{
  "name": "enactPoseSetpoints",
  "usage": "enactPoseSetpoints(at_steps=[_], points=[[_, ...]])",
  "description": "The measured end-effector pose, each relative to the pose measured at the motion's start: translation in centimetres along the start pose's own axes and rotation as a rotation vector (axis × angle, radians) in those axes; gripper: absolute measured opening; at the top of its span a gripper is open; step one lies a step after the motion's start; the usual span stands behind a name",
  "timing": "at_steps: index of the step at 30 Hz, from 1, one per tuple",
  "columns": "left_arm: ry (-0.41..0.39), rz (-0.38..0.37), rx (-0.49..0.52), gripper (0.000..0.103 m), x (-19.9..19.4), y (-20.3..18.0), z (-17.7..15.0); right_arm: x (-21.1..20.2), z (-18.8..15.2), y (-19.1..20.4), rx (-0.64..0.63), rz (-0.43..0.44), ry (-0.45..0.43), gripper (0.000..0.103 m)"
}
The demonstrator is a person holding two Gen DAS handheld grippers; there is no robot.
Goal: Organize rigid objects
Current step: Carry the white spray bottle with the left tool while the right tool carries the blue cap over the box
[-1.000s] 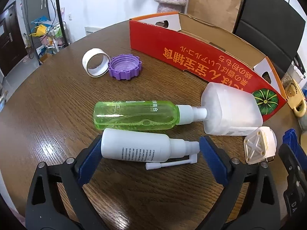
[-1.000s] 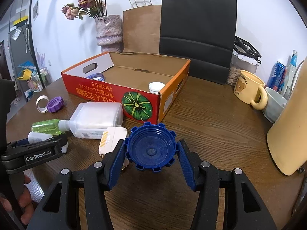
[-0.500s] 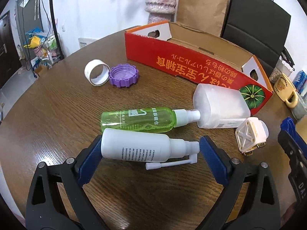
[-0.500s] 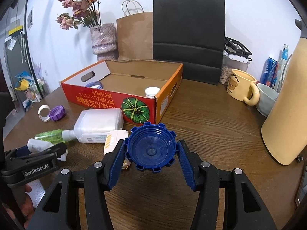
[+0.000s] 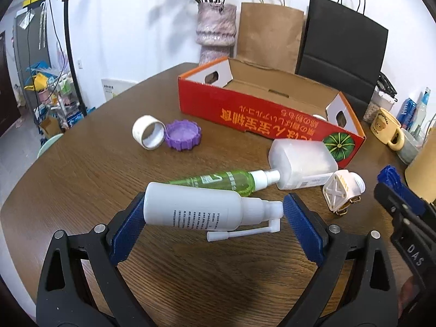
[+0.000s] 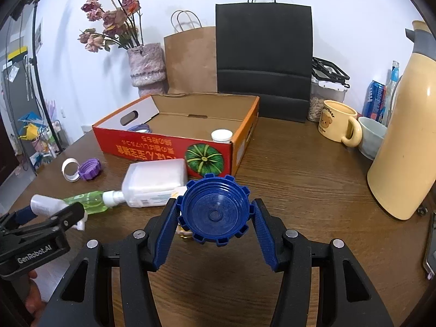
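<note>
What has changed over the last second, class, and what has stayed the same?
Both hands have lifted: the left gripper has raised the white spray bottle off the table, and the right gripper with the blue cap has come up too. Neither let go. The green bottle, purple cap and red box stayed put.

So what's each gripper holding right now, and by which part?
Left gripper: white spray bottle, clamped end to end, base and nozzle. Right gripper: blue cap, by its notched rim.
</note>
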State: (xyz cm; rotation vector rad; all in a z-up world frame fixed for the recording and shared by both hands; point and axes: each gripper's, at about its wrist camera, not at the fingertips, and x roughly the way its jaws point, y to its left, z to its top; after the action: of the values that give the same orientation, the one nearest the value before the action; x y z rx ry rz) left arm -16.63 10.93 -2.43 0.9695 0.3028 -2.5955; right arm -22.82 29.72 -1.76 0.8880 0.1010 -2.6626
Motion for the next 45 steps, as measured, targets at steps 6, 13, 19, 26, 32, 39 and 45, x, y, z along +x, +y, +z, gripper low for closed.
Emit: enactPoseSetpoints(at_steps=[6,13,19,26,32,39,45], points=[[-0.014,-0.012,0.025,0.096,-0.3,1.3,1.1,-0.3,0.2,1.6,0.016,-0.013,-0.016,0.059],[-0.056,-0.024,0.064,0.096,-0.9,2.5,3.3,-0.2,1.3,3.5,0.027,-0.02,-0.034,0.059],[-0.09,-0.028,0.079,0.096,-0.8,3.0,5.8,0.3,2.3,4.8,0.033,-0.025,-0.038,0.059],[-0.098,-0.06,0.096,0.096,0.3,3.0,8.2,1.1,4.3,5.9,0.022,-0.051,-0.053,0.059],[-0.107,-0.083,0.103,0.096,1.4,2.6,10.5,2.4,6.1,6.8,0.002,-0.069,-0.066,0.059],[-0.132,-0.1,0.111,0.096,2.7,2.1,12.7,4.3,7.9,6.9,-0.004,-0.082,-0.064,0.059],[-0.136,-0.121,0.109,0.096,3.9,2.0,14.4,5.8,9.2,6.7,-0.013,-0.102,-0.06,0.059]])
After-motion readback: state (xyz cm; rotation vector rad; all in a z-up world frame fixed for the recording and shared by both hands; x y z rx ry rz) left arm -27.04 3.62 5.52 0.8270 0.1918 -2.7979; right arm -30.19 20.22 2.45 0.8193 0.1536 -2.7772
